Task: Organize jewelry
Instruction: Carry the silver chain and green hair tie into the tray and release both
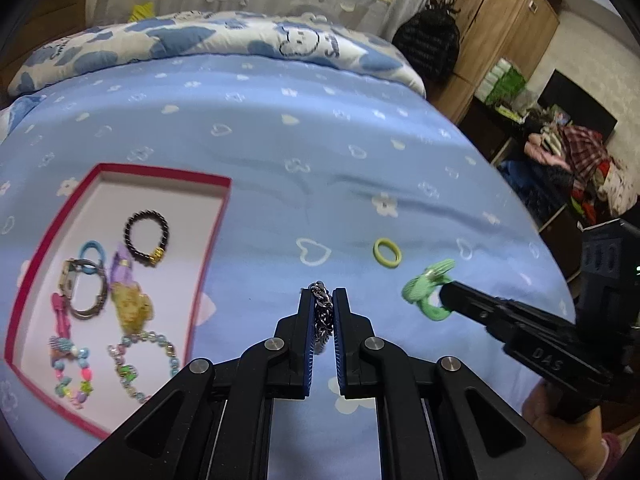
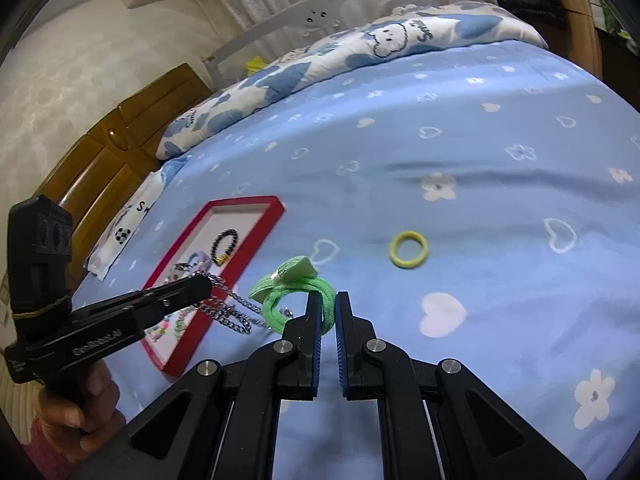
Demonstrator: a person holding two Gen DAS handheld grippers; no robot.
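My left gripper (image 1: 323,300) is shut on a silver chain bracelet (image 1: 323,314), held above the blue bedsheet; the chain (image 2: 230,308) hangs from it in the right wrist view. My right gripper (image 2: 328,300) is shut on a green hair tie with a bow (image 2: 294,288), which also shows in the left wrist view (image 1: 426,290). A red-rimmed tray (image 1: 218,216) lies to the left, holding a black bead bracelet (image 1: 146,236), a watch, hair clips and beaded bracelets. A yellow hair ring (image 1: 387,253) lies on the sheet, also in the right wrist view (image 2: 409,249).
The bed is covered by a blue sheet with white hearts and flowers (image 1: 320,140). A patterned pillow (image 1: 224,40) lies at the head. A wooden wardrobe (image 1: 496,20) and a cluttered desk (image 1: 560,152) stand to the right of the bed.
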